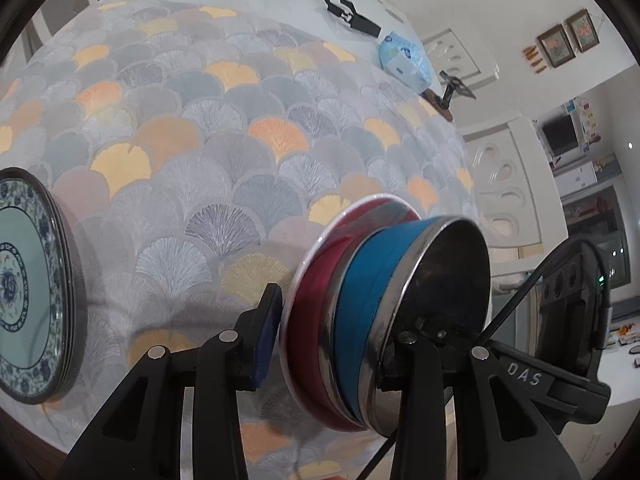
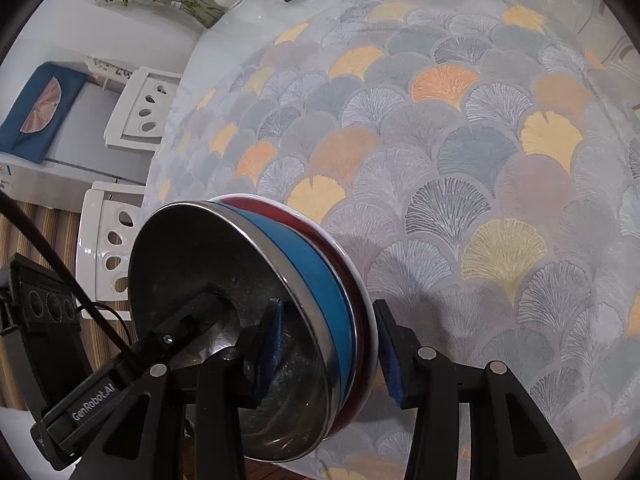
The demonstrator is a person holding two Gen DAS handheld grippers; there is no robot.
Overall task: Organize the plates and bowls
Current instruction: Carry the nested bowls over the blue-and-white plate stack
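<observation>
Item: stack of three nested vessels. A steel-lined round bowl with a blue outer wall point(image 1: 400, 312) sits in a second steel-rimmed bowl, and both rest in a red bowl or deep plate with a white rim point(image 1: 316, 292). In the right wrist view the same blue-walled bowl point(image 2: 320, 280) and red vessel point(image 2: 352, 264) are shown from the opposite side.

Position: the stack is held between both grippers near the bench edge; whether its base touches the bench is not clear under fisheye distortion.

Left gripper point(image 1: 332, 344): fingers straddle the rim at about 5 o'clock of the stack in its own view, one blue pad point(image 1: 266, 340) outside the red wall and the other inside the steel bowl. The outer pad appears slightly short of the wall, so a firm clamp cannot be confirmed.

Right gripper point(image 2: 332, 356): fingers straddle the opposite rim, one pad point(image 2: 272, 352) inside the bowl, the other point(image 2: 390, 364) just beside the white rim. Contact is likewise uncertain.

Other stock: a stack of round blue-and-white patterned plates with pale green centres point(image 1: 28, 284) lies at 9 o'clock from the left gripper, well apart from the bowls.

Surface: bench with fan-patterned grey and orange cloth point(image 1: 224, 152).

Governing relation: the rim is bridged on opposing sides, with neither hand judged nearer; the plates lie on the left gripper's side.
</observation>
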